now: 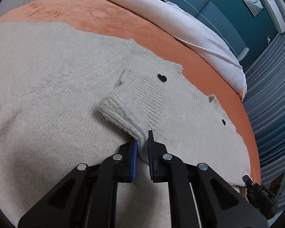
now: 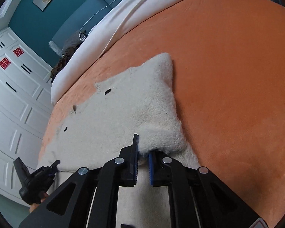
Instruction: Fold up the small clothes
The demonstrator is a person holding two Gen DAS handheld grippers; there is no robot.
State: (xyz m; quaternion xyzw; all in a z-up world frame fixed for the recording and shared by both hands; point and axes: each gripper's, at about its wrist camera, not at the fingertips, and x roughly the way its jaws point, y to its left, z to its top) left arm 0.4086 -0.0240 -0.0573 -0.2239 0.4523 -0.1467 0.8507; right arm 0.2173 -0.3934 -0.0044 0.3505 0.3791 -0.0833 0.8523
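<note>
The cream sweater (image 1: 53, 87) ran off the left wrist view at nine and six o'clock, its hem unseen. Knit pinched in the left tool (image 1: 142, 142) hid behind blue pads. Toward eleven o'clock, dark clothes (image 2: 63, 61) by the pillow stayed too small to identify.

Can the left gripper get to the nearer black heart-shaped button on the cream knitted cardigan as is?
Probably not yet: the left gripper is shut on the ribbed sleeve cuff. The button lies uncovered beyond, so after letting go the way looks free.
</note>
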